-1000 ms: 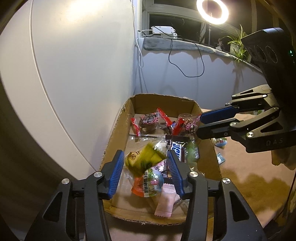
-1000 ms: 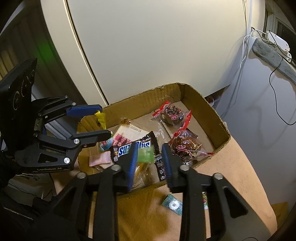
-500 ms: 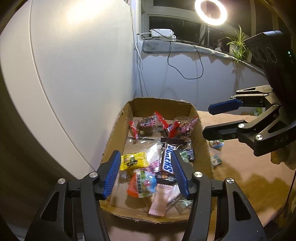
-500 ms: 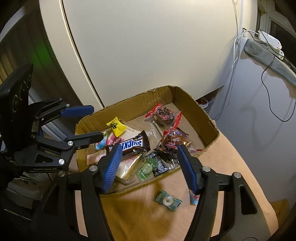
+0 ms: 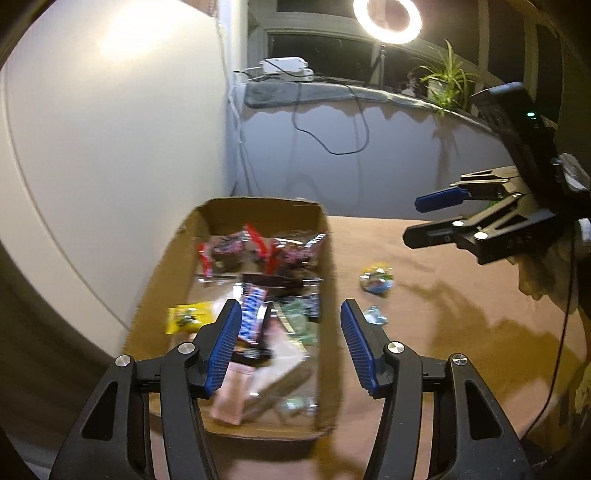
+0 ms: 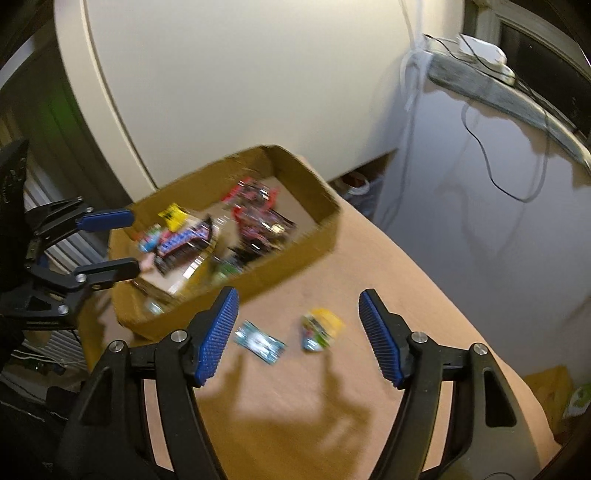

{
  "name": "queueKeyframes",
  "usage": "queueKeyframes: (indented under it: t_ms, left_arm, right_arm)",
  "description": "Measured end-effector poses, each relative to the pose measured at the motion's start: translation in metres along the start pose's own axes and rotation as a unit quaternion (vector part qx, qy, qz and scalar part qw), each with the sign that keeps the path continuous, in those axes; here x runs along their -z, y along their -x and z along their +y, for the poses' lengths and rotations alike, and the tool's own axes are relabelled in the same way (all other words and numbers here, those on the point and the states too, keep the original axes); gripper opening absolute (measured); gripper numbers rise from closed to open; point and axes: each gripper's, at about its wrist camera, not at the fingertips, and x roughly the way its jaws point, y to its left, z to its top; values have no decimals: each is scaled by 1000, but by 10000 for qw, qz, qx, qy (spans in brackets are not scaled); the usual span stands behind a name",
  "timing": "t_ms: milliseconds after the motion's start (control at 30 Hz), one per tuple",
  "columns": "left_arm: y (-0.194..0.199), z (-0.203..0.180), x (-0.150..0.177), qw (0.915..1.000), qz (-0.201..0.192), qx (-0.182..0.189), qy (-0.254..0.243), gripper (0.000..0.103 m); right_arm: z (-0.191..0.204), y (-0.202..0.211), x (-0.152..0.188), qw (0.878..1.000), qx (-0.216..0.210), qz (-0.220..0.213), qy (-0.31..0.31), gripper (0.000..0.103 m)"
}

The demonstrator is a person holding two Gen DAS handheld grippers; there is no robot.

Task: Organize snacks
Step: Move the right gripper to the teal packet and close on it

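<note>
Dim room; ring light [image 5: 387,16] glares top; hard shadows on table [image 6: 369,258]; motion blur; fisheye-bent edges.

Open tabletop [image 6: 332,406] right of the box [image 6: 295,266], broken only by two small packets [image 6: 260,341] [image 6: 319,328]. Box crowded with snacks [image 5: 255,317]; white wall [image 5: 110,166] close behind it.

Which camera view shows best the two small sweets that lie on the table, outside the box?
The right wrist view: both sweets lie large, though blurred, between its open fingers. The left wrist view shows them smaller, beside the box.
</note>
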Motion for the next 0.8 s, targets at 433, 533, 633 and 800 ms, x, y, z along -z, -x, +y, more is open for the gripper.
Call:
queueKeyframes:
  t_ms: [433,533,633,800]
  left_arm:
    - [6,-46,16,9996,122,235,22,55]
    - [7,-52,22,9995,174,247,34,55]
    - [10,-54,26,9995,200,247,72,55]
    - [13,-49,30,9993,210,237,183,55]
  right_arm:
    - [-31,-26,20,9994,-178,297,-30,70]
    - [-25,-36,17,9987,-357,350,76,68]
    - [-14,-45,16,9975,-515,416,234,46]
    - [6,-62,15,9936,-849,601,440,34]
